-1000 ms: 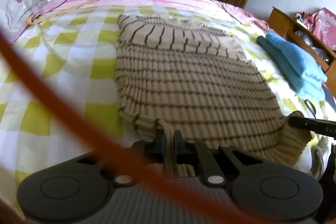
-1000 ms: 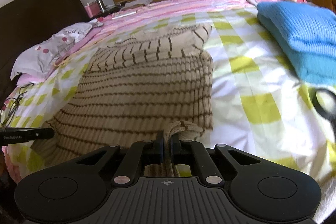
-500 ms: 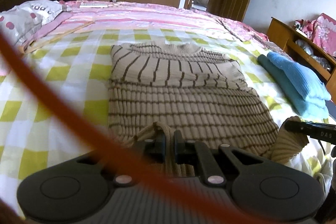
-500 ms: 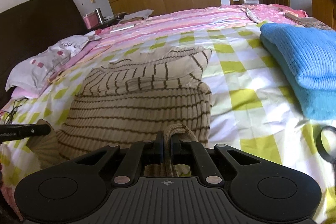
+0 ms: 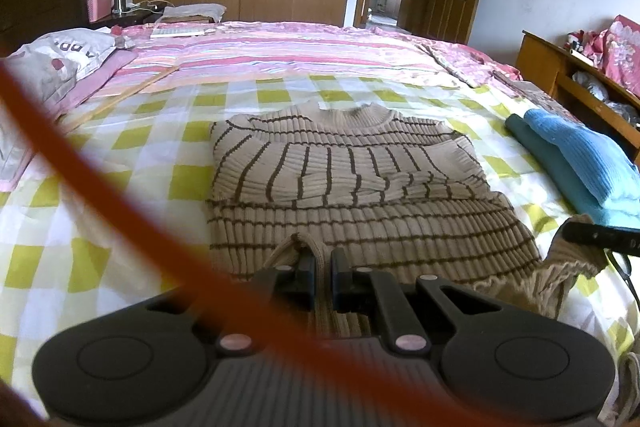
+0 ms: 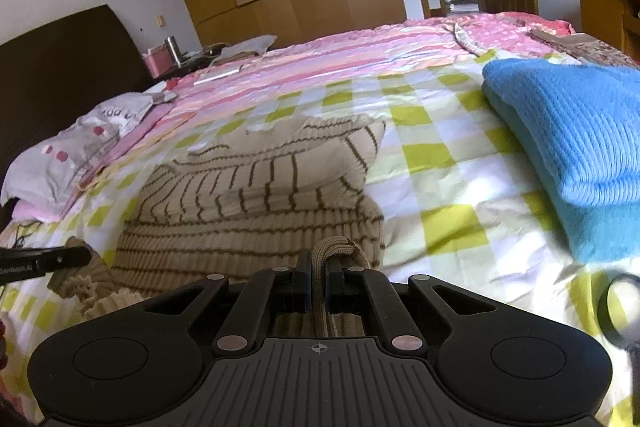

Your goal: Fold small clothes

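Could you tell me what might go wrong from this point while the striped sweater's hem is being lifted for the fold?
1. The left gripper and right gripper each pinch only a narrow bunch of the sweater hem; the thick knit could slip out.
2. The sleeves folded across the chest lie loose and may shift.
3. The orange cable crosses the left view and could snag.

White lettering on the black finger of the left claw (image 6: 44,261) begins "GenRobot"; the grey pillow's (image 5: 60,55) dark print stays unreadable.
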Action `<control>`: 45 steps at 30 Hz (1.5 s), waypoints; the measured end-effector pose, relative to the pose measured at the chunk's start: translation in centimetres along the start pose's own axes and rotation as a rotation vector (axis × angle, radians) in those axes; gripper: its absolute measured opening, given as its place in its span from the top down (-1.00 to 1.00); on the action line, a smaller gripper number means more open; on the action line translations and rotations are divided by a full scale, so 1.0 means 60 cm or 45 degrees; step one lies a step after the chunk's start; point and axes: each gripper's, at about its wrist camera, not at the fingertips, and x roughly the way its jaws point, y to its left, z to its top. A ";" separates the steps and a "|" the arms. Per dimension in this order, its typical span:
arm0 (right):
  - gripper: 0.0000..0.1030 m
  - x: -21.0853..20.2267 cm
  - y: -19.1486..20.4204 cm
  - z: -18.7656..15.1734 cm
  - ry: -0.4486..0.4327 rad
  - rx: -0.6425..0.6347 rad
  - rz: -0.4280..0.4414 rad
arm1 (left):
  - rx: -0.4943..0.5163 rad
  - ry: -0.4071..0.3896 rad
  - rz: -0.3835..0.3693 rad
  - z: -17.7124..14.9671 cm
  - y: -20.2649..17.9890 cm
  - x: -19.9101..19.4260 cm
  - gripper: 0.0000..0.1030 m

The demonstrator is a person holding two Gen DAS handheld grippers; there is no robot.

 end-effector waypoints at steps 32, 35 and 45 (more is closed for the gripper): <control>0.91 0.158 -0.014 0.188 -0.179 0.068 -0.025 | -0.062 -0.166 0.126 0.168 0.090 0.128 0.72; 0.91 0.198 -0.015 0.201 -0.154 0.090 -0.038 | -0.072 -0.149 0.144 0.178 0.099 0.163 0.72; 0.89 0.301 -0.044 0.195 -0.042 0.198 -0.097 | -0.106 -0.065 0.172 0.179 0.122 0.251 0.71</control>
